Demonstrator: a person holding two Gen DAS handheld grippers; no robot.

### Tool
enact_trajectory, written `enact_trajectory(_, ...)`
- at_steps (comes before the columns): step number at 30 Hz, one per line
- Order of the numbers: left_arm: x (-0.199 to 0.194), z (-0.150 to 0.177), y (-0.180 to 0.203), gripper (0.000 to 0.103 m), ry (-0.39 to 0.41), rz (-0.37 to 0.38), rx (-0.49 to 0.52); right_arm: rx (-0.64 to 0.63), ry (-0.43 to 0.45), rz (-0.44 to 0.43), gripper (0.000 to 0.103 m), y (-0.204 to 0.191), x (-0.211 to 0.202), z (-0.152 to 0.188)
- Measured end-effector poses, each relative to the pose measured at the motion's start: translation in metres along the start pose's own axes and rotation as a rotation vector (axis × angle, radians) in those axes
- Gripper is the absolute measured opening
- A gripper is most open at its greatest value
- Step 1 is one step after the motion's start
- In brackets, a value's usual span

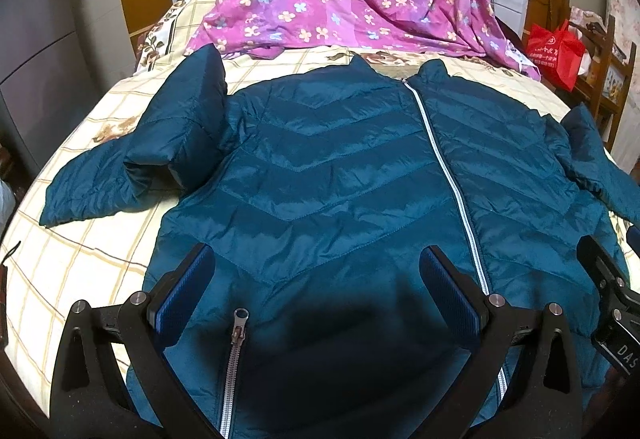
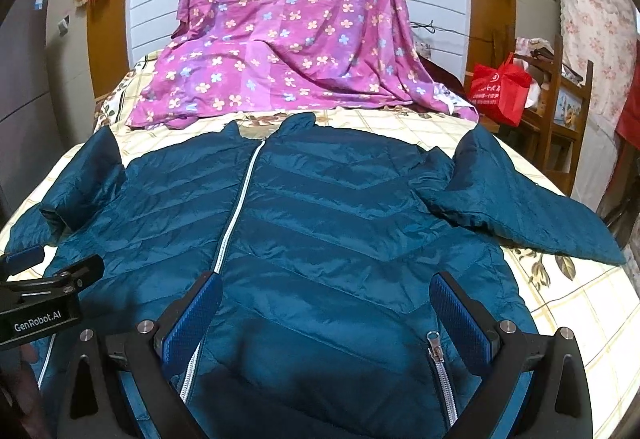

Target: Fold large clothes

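A teal jacket [image 1: 340, 175] lies face up on the bed [image 1: 80, 263], zipped along its white zipper [image 1: 444, 167], collar toward the far end. Both sleeves are spread out to the sides; the left sleeve [image 1: 160, 155] is bent, its upper part folded back over the lower, and the right sleeve [image 2: 520, 199] runs outward across the checked bedspread.

The left gripper [image 1: 316, 299] hangs over the jacket's lower left front with its jaws wide apart, holding nothing; its blue pads [image 1: 448, 299] frame the fabric, and a pocket zip [image 1: 240, 323] sits just inside the left finger. The right gripper [image 2: 326, 323] hangs over the lower right front, jaws likewise wide apart and holding nothing, with another pocket zip [image 2: 434, 343] near its right finger. Whether either gripper touches the cloth cannot be told. Each gripper shows at the edge of the other's view.

Beyond the collar a purple flowered sheet [image 2: 288, 31] drapes from the headboard down onto the bed. A red bag [image 2: 500, 87] sits on a wooden chair [image 2: 568, 119] to the right of the bed.
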State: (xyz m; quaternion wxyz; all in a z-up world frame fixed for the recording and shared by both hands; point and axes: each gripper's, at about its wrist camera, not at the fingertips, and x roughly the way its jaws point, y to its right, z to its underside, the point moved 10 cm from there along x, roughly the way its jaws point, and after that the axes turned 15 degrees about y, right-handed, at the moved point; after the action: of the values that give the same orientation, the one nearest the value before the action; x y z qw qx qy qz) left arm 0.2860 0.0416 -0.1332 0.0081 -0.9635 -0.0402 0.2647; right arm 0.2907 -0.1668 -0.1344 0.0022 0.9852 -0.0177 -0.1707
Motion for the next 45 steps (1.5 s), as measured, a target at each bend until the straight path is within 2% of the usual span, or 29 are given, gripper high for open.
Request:
enact_trajectory(7,0.001,0.001,0.0,0.103,-0.002,0.003,-0.003,-0.005,-0.002,-0.001,0.103,-0.003,0.001,-0.001)
enact_trajectory(16,0.004,0.004,0.006,0.103,-0.027,0.057,-0.018,-0.026,0.008,0.005,0.103,-0.005,0.0,-0.004)
enact_trajectory(29,0.006,0.004,-0.001,0.103,-0.018,0.016,0.007,-0.051,0.024,0.017,0.103,-0.005,-0.002,-0.006)
enact_trajectory(34,0.01,0.006,0.004,0.103,-0.005,0.056,0.001,-0.052,0.022,0.016,0.103,-0.007,0.0,-0.004)
enact_trajectory(37,0.017,0.015,0.015,0.103,-0.049,0.145,0.002,-0.047,0.029,0.013,0.103,-0.009,0.0,-0.005)
enact_trajectory(38,0.017,0.016,0.013,0.103,-0.05,0.152,0.009,-0.049,0.033,0.018,0.103,-0.009,0.0,-0.006)
enact_trajectory(40,0.013,0.014,0.0,0.103,-0.047,0.119,0.014,-0.038,0.04,0.021,0.103,-0.01,0.0,-0.006)
enact_trajectory(43,0.003,0.004,-0.035,0.103,-0.054,0.08,-0.042,-0.04,0.033,0.003,0.103,-0.016,-0.001,-0.002)
enact_trajectory(45,-0.003,-0.007,-0.075,0.103,-0.041,0.0,-0.064,-0.06,0.038,-0.007,0.103,-0.019,-0.004,-0.002)
